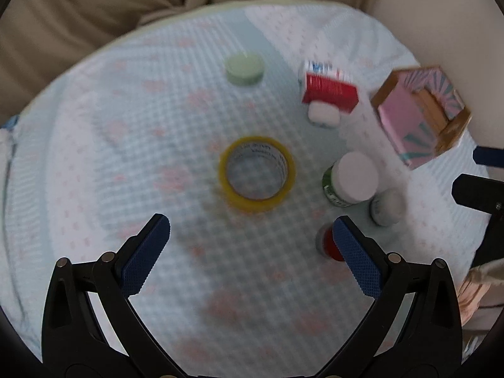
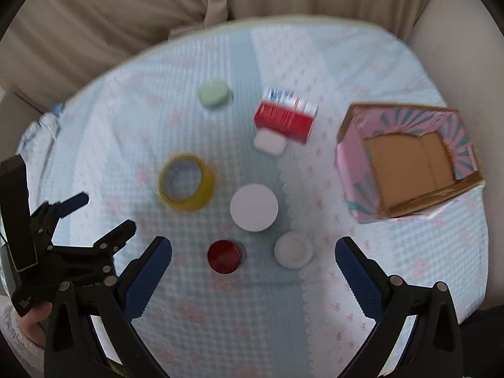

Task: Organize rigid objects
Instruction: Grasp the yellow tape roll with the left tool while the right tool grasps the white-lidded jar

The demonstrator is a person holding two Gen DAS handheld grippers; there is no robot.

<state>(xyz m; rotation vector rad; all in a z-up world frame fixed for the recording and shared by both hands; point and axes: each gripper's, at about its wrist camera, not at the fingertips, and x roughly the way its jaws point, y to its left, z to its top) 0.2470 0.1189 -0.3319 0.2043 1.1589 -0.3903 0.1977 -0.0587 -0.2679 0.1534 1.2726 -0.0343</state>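
Observation:
A yellow tape roll (image 1: 257, 174) (image 2: 186, 182) lies flat on the padded cloth. Around it stand a green jar (image 1: 245, 68) (image 2: 213, 94), a red and white box (image 1: 329, 88) (image 2: 285, 117), a small white case (image 1: 323, 114) (image 2: 270, 142), a white-lidded green bottle (image 1: 352, 179) (image 2: 254, 207), a small white bottle (image 1: 386, 207) (image 2: 293, 249) and a red-capped bottle (image 1: 329, 242) (image 2: 224, 256). An open pink cardboard box (image 1: 422, 115) (image 2: 409, 160) stands empty at the right. My left gripper (image 1: 250, 231) (image 2: 107, 217) is open and empty below the tape. My right gripper (image 2: 253, 253) is open and empty over the small bottles.
The objects sit on a round surface under a pale blue quilted cloth (image 1: 126, 145) (image 2: 346, 63). Beige cushions (image 1: 78, 6) (image 2: 94, 15) rise behind it. The cloth's edge drops off at the left and right.

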